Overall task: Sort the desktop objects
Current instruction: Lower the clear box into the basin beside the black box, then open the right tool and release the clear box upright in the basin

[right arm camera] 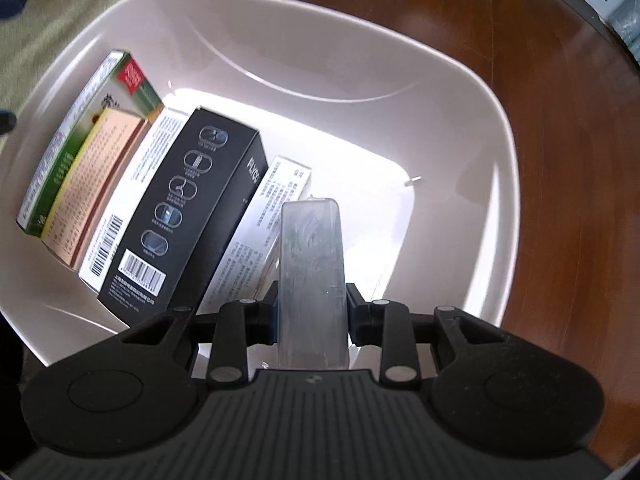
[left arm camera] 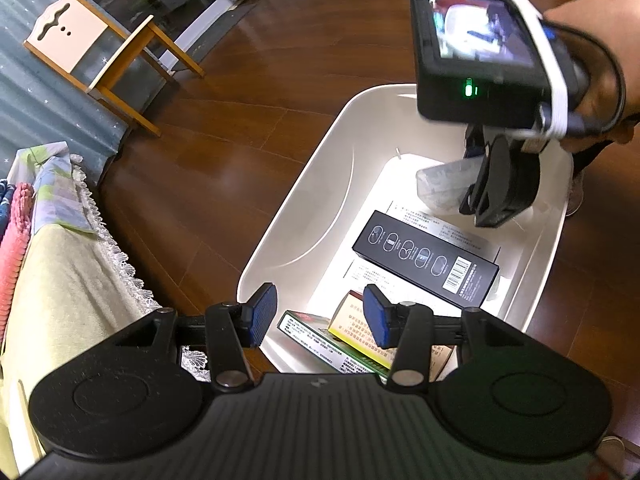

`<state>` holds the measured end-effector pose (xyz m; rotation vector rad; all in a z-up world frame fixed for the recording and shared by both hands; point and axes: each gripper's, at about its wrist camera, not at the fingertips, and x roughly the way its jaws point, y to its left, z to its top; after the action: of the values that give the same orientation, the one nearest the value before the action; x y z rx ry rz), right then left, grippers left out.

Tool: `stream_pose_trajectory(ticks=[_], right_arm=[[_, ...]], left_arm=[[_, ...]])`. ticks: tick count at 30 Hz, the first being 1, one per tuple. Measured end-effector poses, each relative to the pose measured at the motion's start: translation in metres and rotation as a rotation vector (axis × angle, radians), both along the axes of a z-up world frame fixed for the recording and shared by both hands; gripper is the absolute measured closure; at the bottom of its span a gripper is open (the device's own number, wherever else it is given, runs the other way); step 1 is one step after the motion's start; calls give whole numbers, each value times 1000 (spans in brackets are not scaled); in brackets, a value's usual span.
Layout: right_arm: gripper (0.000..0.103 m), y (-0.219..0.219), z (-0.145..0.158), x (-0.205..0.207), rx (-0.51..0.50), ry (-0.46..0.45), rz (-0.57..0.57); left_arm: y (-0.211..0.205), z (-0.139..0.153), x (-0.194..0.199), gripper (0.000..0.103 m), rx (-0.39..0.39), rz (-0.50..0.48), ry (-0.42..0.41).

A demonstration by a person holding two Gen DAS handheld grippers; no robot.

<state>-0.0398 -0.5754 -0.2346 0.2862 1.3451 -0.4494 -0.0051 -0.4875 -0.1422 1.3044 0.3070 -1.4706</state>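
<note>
A white plastic bin [left arm camera: 320,184] [right arm camera: 472,92] stands on a dark wooden floor. Inside lie a black box [left arm camera: 428,258] [right arm camera: 180,208], white printed boxes [right arm camera: 272,216], a green box [left arm camera: 308,332] [right arm camera: 92,120] and a yellow-pink box [left arm camera: 348,320] [right arm camera: 96,184]. My right gripper [right arm camera: 312,312] [left arm camera: 486,204] is shut on a clear plastic case [right arm camera: 312,280] [left arm camera: 444,182], held inside the bin above the boxes. My left gripper [left arm camera: 320,314] hovers open over the bin's near edge with nothing between its blue pads [left arm camera: 264,308].
A cloth-covered table with a lace edge [left arm camera: 80,272] lies left of the bin. A small wooden chair [left arm camera: 100,52] stands by teal curtains far back. A hand [left arm camera: 600,60] holds the right gripper's handle and camera.
</note>
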Motion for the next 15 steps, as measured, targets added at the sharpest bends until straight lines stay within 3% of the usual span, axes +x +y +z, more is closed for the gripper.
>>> stream_pose_trajectory(ticks=[8,15], right_arm=[[76,7,-8,1,-87,63,79],[76,7,-8,-2,-84,68,89]], left_arm=[[0,0,0,50,-2,-1,-6],[1,0,0,50,-3,-5,-7]])
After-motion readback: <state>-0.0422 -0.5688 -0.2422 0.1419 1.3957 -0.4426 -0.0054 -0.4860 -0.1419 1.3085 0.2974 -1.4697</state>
